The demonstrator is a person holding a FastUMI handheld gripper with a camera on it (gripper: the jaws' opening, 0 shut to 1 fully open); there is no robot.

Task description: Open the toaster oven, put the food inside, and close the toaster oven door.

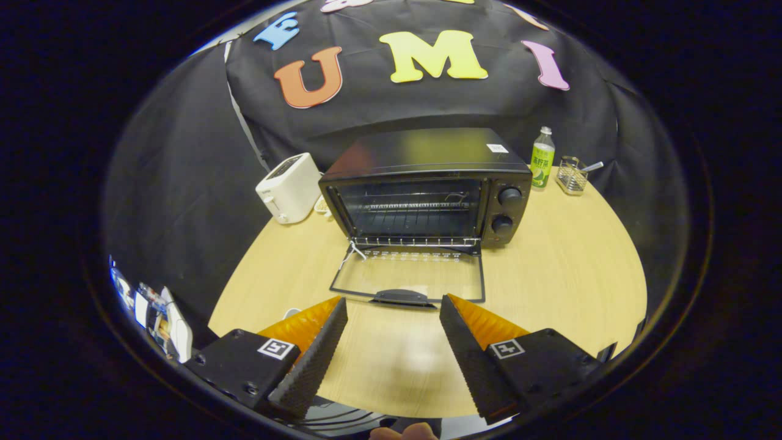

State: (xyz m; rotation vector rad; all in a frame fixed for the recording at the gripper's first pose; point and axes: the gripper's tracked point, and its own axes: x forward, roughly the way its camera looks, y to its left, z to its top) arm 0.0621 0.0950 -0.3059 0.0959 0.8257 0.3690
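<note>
Ahead, claw (394,305) gapes empty before open toaster oven (427,189); toaster (289,187), bottle (542,159) flank it.

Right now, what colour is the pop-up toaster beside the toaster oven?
White, clearest in the gripper view.

Dim booth, overhead glare on table (568,275), fisheye-bent edges, sharp focus

black cloth wall (183,183), wooden table (568,275).
</note>
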